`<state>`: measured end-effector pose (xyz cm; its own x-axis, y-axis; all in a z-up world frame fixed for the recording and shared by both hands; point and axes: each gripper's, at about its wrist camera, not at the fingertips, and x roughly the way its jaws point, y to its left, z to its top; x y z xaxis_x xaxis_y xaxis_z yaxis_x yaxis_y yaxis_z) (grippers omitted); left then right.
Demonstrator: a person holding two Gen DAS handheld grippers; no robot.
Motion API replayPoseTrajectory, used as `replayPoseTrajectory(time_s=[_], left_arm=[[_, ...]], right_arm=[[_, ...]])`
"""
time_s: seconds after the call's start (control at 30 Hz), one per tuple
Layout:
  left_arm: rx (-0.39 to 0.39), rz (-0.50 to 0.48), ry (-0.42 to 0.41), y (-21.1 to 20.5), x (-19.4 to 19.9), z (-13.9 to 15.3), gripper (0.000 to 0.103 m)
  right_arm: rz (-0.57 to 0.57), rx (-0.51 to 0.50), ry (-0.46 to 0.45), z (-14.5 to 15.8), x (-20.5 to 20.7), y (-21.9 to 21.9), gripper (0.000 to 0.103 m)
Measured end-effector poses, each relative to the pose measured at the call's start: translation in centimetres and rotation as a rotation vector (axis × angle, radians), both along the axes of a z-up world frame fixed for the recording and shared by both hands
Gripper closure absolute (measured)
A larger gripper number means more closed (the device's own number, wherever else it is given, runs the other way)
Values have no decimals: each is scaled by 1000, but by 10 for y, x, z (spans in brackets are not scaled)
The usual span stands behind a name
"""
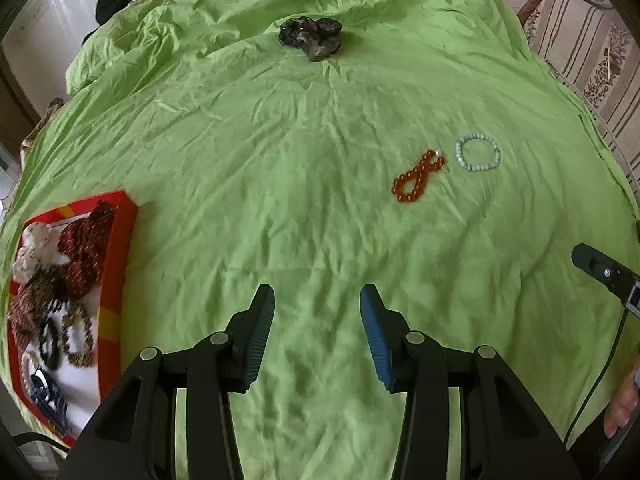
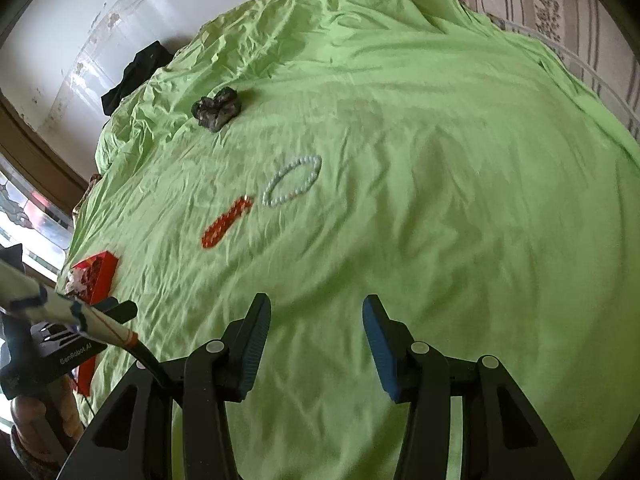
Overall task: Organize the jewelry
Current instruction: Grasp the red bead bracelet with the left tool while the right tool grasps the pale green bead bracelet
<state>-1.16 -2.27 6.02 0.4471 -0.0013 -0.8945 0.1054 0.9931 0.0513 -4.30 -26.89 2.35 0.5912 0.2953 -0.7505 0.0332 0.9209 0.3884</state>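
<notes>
Green bed sheet [image 1: 280, 184] carries a red box [image 1: 120, 240] at its left edge, already holding several pieces. Orange bracelet [image 1: 418, 176], pale bracelet [image 1: 478, 152] and dark scrunchie [image 1: 312, 38] remain out mid-bed. Left tongs [image 1: 316, 336] and right tongs [image 2: 316, 344] gape, released, grasping nothing.

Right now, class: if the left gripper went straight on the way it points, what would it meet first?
Probably only the green sheet: nothing lies between the open fingers of the left gripper. The orange bead bracelet lies off to its right.
</notes>
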Motion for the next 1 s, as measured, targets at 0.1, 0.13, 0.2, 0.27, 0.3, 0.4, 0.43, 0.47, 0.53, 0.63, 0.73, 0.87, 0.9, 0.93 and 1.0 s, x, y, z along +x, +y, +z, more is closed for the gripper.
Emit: replayPoseTrajectory(time_s=[0.1, 0.13, 0.2, 0.27, 0.3, 0.4, 0.43, 0.47, 0.53, 0.63, 0.73, 0.87, 0.9, 0.93, 1.0], left_arm=[[-50, -38, 0, -5, 14, -3, 62], [-65, -57, -5, -8, 19, -4, 68], [-83, -90, -8, -15, 31, -8, 73], [-109, -111, -5, -22, 45, -13, 76], [-123, -123, 2, -25, 52, -16, 76], [-174, -158, 31, -34, 71, -29, 79], [-183, -169, 38, -37, 76, -33, 81], [-188, -180, 42, -40, 80, -37, 82], [-199, -197, 46, -45, 87, -44, 82], [-227, -213, 37, -47, 94, -47, 82], [-263, -220, 34, -47, 101, -49, 82], [-284, -230, 27, -47, 103, -50, 82], [-295, -233, 24, -45, 103, -49, 82], [-312, -235, 21, -43, 102, -47, 82], [-342, -243, 12, -39, 101, -42, 82]], right_arm=[[5, 0, -19, 4, 15, -2, 51], [7, 4, -27, 5, 21, -2, 51], [10, 8, -49, 8, 34, -3, 52], [8, 8, -57, 9, 47, -3, 52], [6, 14, -55, 7, 54, -4, 53], [11, 50, -33, -3, 78, -5, 58], [15, 53, -25, -7, 85, -4, 59], [17, 51, -21, -9, 89, -3, 59], [18, 36, -10, -16, 101, -1, 59], [21, 32, 4, -25, 114, 1, 60], [16, 43, 8, -29, 124, 2, 60], [18, 26, 3, -31, 132, 5, 60], [18, 26, 1, -31, 133, 6, 60], [16, 28, 0, -31, 133, 5, 60], [12, 33, -2, -32, 133, 5, 60]])
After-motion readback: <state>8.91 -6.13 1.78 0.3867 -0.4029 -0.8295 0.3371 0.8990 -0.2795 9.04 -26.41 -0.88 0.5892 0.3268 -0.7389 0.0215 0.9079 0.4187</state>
